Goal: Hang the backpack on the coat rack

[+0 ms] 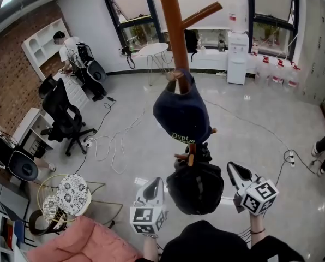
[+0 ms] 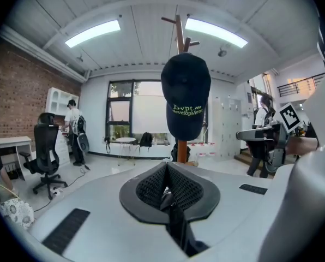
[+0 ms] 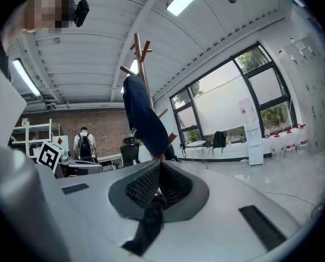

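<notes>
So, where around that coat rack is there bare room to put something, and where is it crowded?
Free: the upper peg above the cap, and floor right of the pole. Crowded: low pegs, under cap and backpack.

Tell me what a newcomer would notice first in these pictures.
A navy cap hangs on the brown coat rack at the middle of the head view. Just below it is a black backpack, between the left gripper and right gripper, each shut on a black strap.

Coat rack (image 1: 174, 21) bears cap (image 1: 181, 113), perhaps the backpack (image 1: 195, 190) too.
</notes>
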The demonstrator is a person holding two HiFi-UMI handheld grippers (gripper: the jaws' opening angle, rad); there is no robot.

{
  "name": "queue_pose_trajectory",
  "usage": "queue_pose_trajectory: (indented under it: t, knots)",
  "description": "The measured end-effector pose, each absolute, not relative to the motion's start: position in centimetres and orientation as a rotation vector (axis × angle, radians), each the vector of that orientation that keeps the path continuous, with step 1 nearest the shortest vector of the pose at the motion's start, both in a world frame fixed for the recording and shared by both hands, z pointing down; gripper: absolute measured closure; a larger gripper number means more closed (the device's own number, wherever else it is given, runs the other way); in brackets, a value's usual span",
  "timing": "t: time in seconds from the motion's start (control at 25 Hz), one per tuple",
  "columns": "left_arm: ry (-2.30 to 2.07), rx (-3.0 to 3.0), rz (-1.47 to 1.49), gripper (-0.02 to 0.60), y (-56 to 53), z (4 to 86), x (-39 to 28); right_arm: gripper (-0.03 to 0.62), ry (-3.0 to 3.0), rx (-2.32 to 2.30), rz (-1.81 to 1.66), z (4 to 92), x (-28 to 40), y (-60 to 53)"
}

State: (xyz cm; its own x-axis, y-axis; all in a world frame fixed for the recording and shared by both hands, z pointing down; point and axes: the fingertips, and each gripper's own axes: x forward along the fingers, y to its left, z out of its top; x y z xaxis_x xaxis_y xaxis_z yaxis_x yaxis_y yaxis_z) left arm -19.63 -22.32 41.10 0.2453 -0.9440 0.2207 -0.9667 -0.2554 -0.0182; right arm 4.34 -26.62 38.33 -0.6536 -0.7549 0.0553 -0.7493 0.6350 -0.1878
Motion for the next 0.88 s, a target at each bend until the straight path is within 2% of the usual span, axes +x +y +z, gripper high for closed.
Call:
queue_pose_trajectory:
  t: [0.88]
  knots:
    - [-1.871,2.378,0.296,0.565,-22.6,41.0,-19.7,0.58,2.736,-1.431,-0.278,38.8,7.0,-27.8]
